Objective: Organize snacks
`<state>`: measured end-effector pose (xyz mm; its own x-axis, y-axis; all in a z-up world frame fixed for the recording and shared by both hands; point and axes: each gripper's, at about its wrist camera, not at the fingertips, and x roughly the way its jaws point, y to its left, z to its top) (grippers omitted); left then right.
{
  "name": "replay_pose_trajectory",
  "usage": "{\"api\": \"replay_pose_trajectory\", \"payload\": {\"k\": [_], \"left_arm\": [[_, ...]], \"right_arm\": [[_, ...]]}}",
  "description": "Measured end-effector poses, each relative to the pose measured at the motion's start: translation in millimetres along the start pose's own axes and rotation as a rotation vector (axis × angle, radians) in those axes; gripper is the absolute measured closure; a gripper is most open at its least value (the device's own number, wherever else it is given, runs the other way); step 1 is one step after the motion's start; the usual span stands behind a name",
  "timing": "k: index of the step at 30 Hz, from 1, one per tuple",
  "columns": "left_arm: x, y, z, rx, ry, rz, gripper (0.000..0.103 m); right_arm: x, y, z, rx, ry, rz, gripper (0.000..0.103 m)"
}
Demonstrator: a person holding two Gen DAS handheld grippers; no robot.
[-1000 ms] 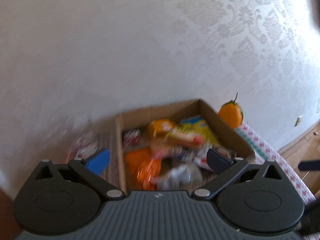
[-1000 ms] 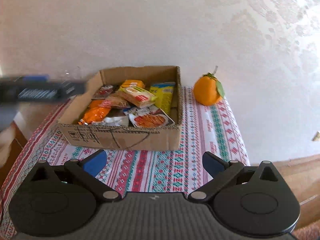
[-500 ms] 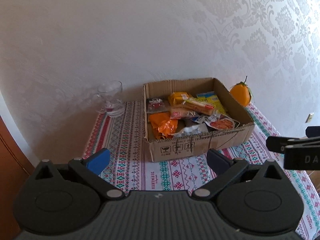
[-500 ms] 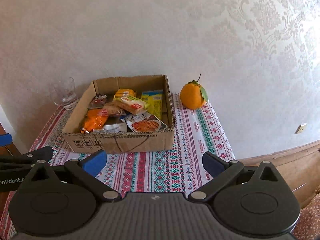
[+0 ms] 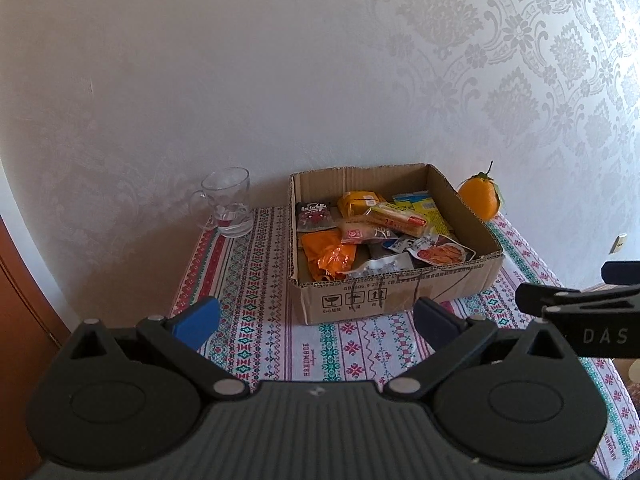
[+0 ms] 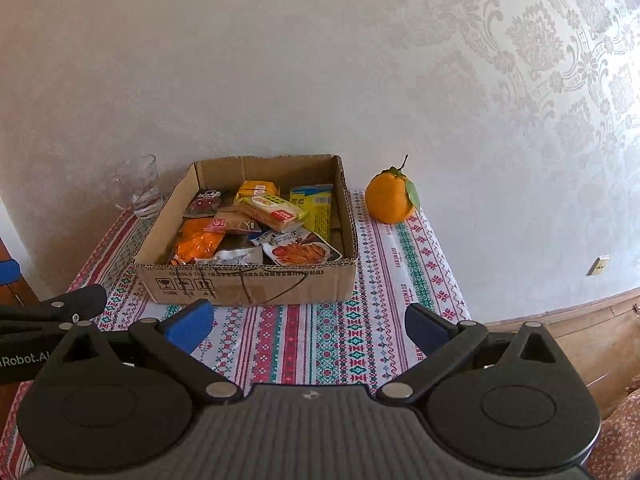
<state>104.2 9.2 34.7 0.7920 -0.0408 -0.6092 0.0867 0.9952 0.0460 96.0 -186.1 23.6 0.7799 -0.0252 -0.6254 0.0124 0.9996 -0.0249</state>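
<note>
An open cardboard box (image 5: 400, 294) (image 6: 248, 286) sits on the patterned tablecloth against the wall, filled with several snack packets: an orange bag (image 5: 330, 254) (image 6: 198, 244), a yellow-green bar (image 6: 274, 210), a red-black packet (image 5: 316, 214) and a noodle packet (image 6: 300, 250). My left gripper (image 5: 316, 320) hangs open and empty in front of the box's near wall. My right gripper (image 6: 308, 324) is also open and empty, pulled back over the near cloth. Each gripper's body shows at the edge of the other's view.
A glass mug (image 5: 228, 202) (image 6: 138, 186) stands left of the box by the wall. An orange fruit with a leaf (image 5: 480, 198) (image 6: 390, 198) sits right of the box. The tablecloth (image 6: 340, 340) ends at the right, with wooden floor (image 6: 580, 340) beyond.
Both grippers have drawn back from the box; the left view went from a blurred close look into the box to a steady, farther view. Both stay open.
</note>
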Motion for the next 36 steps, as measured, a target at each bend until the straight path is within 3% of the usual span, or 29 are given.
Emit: {"api": "replay_pose_trajectory", "payload": {"k": [36], "left_arm": [[-2.7, 1.3, 1.8, -0.011, 0.001, -0.008, 0.0]], "right_arm": [[-4.7, -0.8, 1.9, -0.013, -0.012, -0.005, 0.0]]}}
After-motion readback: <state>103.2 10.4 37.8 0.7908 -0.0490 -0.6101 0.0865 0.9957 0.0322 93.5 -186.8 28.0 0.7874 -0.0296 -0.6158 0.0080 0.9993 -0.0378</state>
